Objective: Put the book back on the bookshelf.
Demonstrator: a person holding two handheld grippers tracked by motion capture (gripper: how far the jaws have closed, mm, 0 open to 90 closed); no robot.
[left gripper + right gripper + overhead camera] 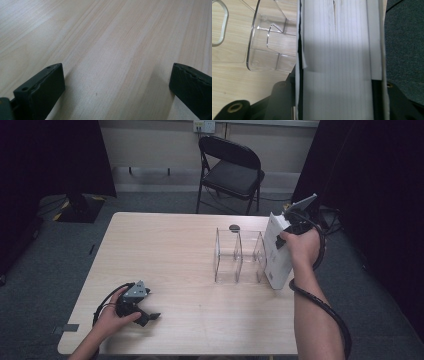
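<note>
Pale wood of the table (pixel 170 250) carries a clear plastic rack (pixel 239 256) with upright dividers, and a black folding chair (pixel 231 167) stands on the grey floor beyond it. Just beside the rack's right end, at the table's right edge, the right gripper (pixel 286 236) clamps a thick white book (pixel 276 255) upright, page edges showing between its jaws. Well to the left of the rack, the left gripper (pixel 145 314) rests on the table, jaws wide apart and holding nothing.

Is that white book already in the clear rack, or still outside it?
Outside. The white book, clamped in the right gripper, stands beside the clear rack at its right end; the rack's slots look empty.
</note>
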